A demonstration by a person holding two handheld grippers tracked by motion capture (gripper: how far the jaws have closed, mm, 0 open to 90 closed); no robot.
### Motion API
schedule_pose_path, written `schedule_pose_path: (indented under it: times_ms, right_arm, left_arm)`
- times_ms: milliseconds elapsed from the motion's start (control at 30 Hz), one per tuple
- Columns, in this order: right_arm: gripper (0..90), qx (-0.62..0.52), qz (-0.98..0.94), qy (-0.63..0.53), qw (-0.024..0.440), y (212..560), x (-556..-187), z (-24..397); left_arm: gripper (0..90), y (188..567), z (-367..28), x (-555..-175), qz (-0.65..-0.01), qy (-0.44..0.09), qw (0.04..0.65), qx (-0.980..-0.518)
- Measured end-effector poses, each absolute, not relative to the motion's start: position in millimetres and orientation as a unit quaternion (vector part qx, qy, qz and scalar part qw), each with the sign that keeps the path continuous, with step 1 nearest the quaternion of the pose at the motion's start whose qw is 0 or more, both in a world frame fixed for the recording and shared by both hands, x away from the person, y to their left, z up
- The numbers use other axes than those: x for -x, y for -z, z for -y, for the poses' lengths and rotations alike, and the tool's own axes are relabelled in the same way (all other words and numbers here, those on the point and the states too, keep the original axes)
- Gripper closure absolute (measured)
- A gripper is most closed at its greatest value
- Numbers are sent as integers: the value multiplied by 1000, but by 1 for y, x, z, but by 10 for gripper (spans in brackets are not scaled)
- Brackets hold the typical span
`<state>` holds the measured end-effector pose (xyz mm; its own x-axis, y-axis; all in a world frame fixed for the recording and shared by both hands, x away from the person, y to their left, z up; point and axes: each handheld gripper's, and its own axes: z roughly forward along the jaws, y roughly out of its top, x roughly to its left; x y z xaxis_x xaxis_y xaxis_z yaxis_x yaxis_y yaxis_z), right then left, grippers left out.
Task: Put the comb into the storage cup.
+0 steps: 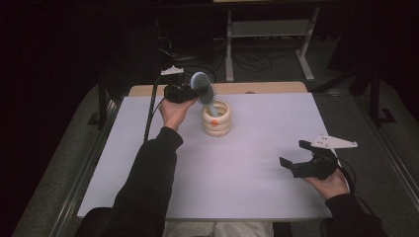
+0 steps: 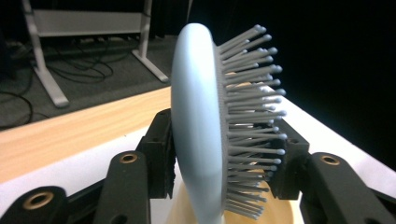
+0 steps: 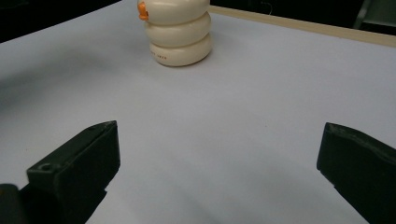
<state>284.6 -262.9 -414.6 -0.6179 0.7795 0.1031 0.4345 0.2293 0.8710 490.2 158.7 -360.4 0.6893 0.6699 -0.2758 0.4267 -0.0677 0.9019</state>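
The left claw (image 1: 193, 92) pinches the hairbrush (image 1: 203, 88) by its head, handle down in the cream holder (image 1: 216, 118) on the tabletop (image 1: 247, 163). Bristles give poor grip; a sideways tug could tip the holder. The right claw (image 1: 296, 157) rests spread, empty.

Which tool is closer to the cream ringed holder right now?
Left. The left tool sits right beside the cream ringed holder, jaws around the pale blue hairbrush; the right tool hangs open, far off.
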Motion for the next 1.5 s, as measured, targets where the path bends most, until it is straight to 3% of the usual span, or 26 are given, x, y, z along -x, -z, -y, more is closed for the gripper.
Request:
schedule_pose_path:
  times_ms: [233,367,533,833,967,1067,1233,1500]
  right_arm:
    - [0,-398,-763,-476,179,415,-285,263]
    - [0,-398,-764,-475,178,415,-285,263]
    - [0,-394,-774,-463,180,417,-286,261]
    - [0,-394,-773,-463,180,417,-286,261]
    - [0,-395,-772,-465,181,417,-286,261]
    - [0,-394,-772,-465,181,417,-286,262]
    - [0,-394,-771,-466,181,416,-285,261]
    - [0,-393,-772,-466,181,416,-285,261]
  left_arm:
    - [455,361,-163,-488,-378,-108,571,-720]
    - [359,357,-165,-484,-388,-133,571,-711]
    - [315,354,-172,-481,-396,-142,566,-709]
    - [180,354,-186,-479,-401,-131,566,-708]
    - [107,352,-192,-477,-398,-120,569,-709]
    - [0,351,-196,-476,-394,-106,569,-714]
    - [0,349,-207,-470,-381,-96,581,-713]
    - [0,348,-226,-456,-366,-133,579,-716]
